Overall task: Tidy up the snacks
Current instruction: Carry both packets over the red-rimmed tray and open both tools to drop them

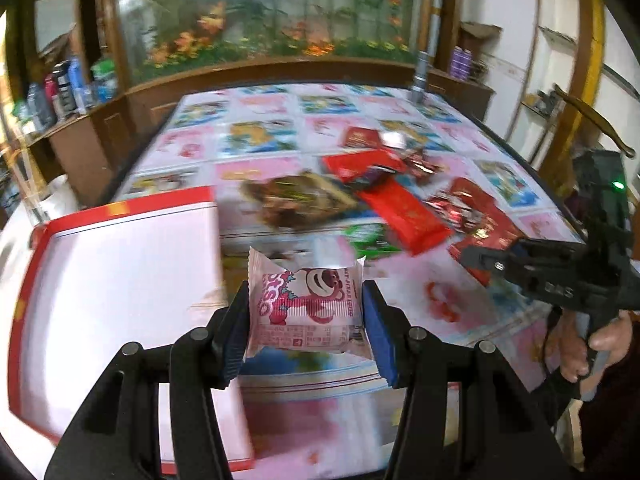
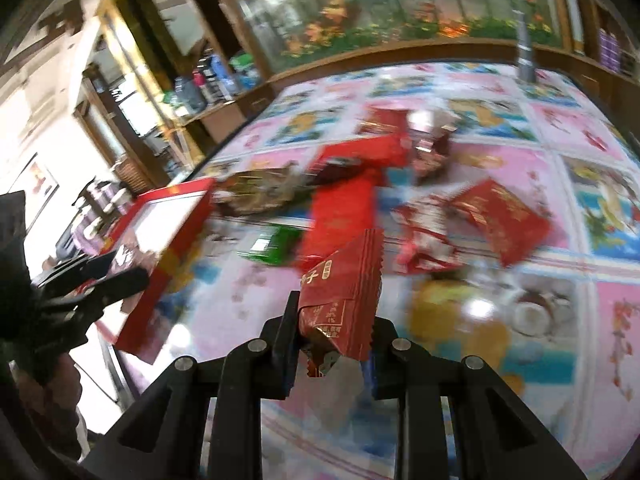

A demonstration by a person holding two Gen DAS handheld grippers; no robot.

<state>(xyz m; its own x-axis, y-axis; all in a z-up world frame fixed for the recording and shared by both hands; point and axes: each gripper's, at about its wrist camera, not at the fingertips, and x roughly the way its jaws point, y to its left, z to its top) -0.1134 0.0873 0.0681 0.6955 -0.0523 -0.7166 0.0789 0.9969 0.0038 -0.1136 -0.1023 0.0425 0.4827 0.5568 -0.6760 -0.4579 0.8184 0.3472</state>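
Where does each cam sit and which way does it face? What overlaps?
Left wrist: on the left gripper, facing down-forward over the cartoon-print tablecloth; its jaws clamp a pink bear-print snack packet. The right gripper and the hand show at right.
Right wrist: on the right gripper, same heading; its jaws pinch a dark red foil sachet. The left gripper shows at left.
Shared: red-rimmed white tray, snack pile, aquarium.

Left gripper [image 1: 306,316] clamps a pink bear-print snack packet [image 1: 306,312]. A red-rimmed box lid [image 1: 120,280] lies at nine o'clock. Red wrappers [image 1: 404,216] are scattered at one o'clock.
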